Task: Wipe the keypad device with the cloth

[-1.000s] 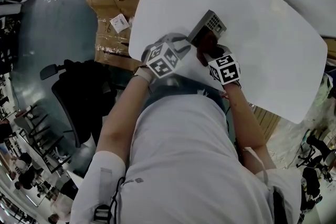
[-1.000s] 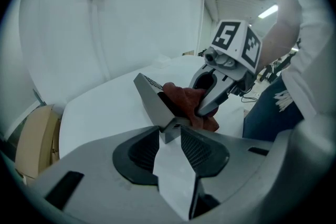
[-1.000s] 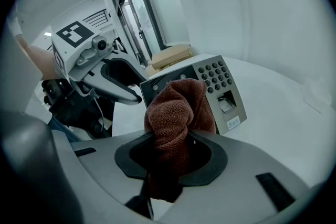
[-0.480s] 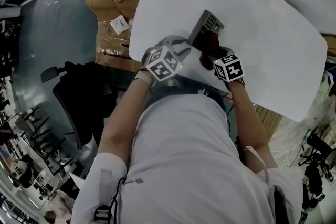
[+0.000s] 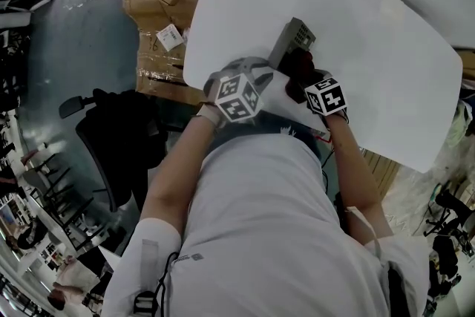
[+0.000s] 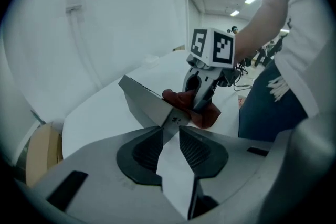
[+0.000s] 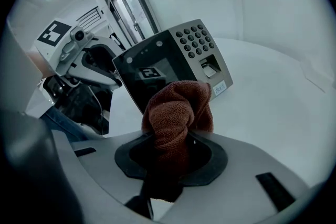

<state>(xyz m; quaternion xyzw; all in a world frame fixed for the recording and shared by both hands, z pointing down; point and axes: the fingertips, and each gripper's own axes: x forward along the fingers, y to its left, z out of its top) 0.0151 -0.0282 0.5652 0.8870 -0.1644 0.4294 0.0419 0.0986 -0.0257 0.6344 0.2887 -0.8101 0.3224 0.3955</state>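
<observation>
Right claw (image 7: 176, 140) is clamped on the cloth (image 7: 177, 113), which is bunched into a wad sticking out past the tips. The wad sits just in front of the keypad device (image 7: 168, 60), at the lower edge of its dark screen (image 7: 149, 78). Touching or just short of it, can't tell.

Left claw (image 6: 169, 127) has just been closing and is narrow now. Its tips sit either side of the device's near bottom corner, which looks pinched. The device stands tilted on the table (image 7: 273, 113) with its face toward the right claw. The keys (image 7: 195, 39) are on the upper part of the face, above the wad.

Step as I read it: wipe the face while the left claw braces. To do it well:
- Hold the left claw firm on that corner. The device looks light and propped, so it would likely skid or tip back under a push.
- Press with the wad only. Bare claw tips could scratch the screen.
- Stroke along the face, screen first, then up over the keys. Go light on the keys so the cloth doesn't snag.
- The wad is small against the face, so overlap the passes. Probably 2 or 3 to cover it.
</observation>
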